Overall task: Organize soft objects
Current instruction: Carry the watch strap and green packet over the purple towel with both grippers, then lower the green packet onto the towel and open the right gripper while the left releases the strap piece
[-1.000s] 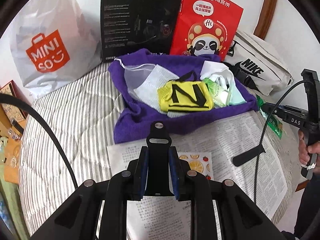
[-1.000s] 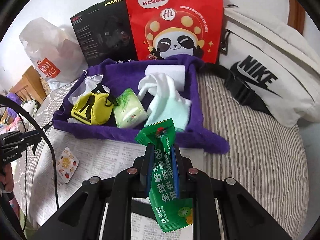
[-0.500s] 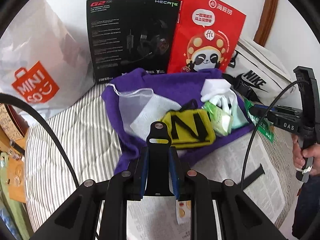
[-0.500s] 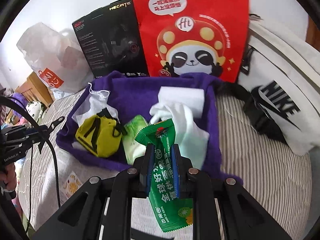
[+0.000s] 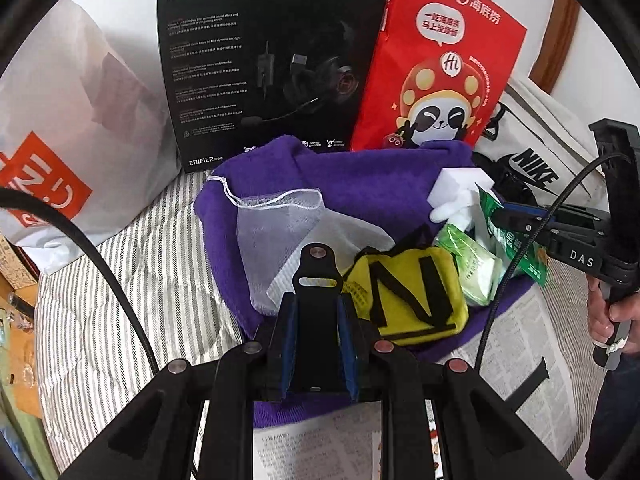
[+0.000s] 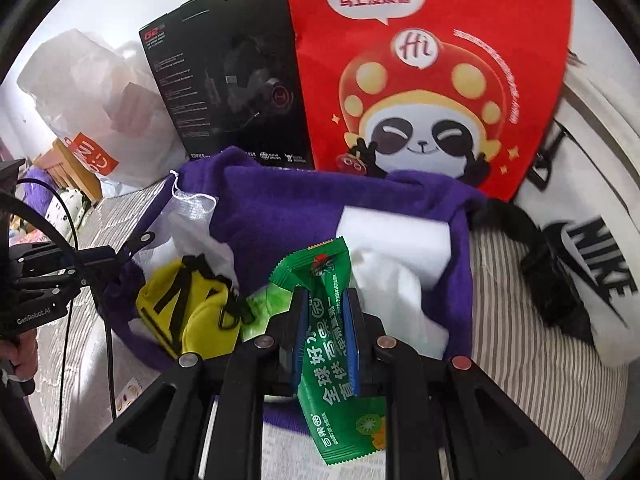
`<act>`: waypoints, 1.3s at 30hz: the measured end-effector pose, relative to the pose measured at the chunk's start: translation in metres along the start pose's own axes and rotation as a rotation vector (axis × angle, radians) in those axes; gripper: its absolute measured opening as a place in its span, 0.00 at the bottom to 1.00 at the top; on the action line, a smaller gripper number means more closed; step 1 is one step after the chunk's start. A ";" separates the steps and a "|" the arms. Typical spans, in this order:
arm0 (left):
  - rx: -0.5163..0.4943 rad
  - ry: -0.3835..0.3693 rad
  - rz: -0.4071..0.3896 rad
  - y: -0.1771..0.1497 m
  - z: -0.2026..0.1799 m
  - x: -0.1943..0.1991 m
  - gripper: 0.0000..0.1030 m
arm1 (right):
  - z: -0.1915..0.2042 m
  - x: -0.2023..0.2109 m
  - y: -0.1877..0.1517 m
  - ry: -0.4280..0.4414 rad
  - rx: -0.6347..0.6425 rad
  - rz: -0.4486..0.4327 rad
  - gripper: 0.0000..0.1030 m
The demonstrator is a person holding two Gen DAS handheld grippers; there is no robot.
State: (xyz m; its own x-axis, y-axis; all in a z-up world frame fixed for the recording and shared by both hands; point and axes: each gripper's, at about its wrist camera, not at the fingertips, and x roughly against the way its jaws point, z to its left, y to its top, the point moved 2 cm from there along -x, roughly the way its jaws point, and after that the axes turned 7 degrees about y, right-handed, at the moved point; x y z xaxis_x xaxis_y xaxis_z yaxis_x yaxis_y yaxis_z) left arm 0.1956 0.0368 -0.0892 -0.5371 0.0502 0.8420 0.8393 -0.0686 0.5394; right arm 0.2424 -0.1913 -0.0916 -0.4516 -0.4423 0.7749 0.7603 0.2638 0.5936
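A purple towel (image 5: 360,176) lies on the striped bed and holds a white mesh drawstring bag (image 5: 276,224), a yellow pouch with black straps (image 5: 416,300), a green tissue pack (image 5: 476,268), a white sponge block (image 5: 460,184) and white cloth (image 6: 396,300). My right gripper (image 6: 324,312) is shut on a green snack packet (image 6: 332,344) and holds it over the towel's front part; it also shows at the right in the left wrist view (image 5: 504,220). My left gripper (image 5: 316,312) is shut on a flat black clip-like object (image 5: 316,280) above the towel's near edge, beside the yellow pouch.
Behind the towel stand a black headset box (image 5: 264,60) and a red panda paper bag (image 5: 444,68). A white Miniso bag (image 5: 60,152) stands at the left, a white Nike bag (image 6: 592,248) at the right. Newspaper (image 5: 524,344) lies in front on the striped bedcover (image 5: 120,300).
Both grippers have moved forward toward the towel. The right one carried the green packet from the towel's front edge to over its contents. The left one went from the newspaper to the towel's near edge.
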 end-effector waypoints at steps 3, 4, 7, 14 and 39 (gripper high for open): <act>0.006 -0.002 0.006 0.004 0.001 -0.008 0.19 | 0.000 -0.011 0.006 -0.007 0.035 0.012 0.17; 0.009 -0.001 0.010 0.005 0.002 -0.012 0.19 | -0.001 -0.016 0.007 -0.009 0.046 0.018 0.17; 0.019 -0.005 0.021 0.005 0.004 -0.021 0.19 | -0.005 -0.028 0.007 -0.015 0.064 0.024 0.18; 0.025 -0.007 0.053 0.002 0.005 -0.040 0.19 | -0.005 -0.038 0.005 0.001 0.094 0.030 0.21; 0.048 0.004 0.088 -0.002 0.008 -0.038 0.41 | 0.004 -0.019 0.005 0.021 0.081 0.028 0.53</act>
State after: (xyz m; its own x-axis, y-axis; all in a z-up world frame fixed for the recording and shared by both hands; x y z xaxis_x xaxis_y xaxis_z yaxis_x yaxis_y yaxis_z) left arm 0.2148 0.0434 -0.1221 -0.4612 0.0421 0.8863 0.8863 -0.0245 0.4624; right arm 0.2524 -0.1785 -0.1025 -0.4200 -0.4515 0.7872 0.7317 0.3447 0.5881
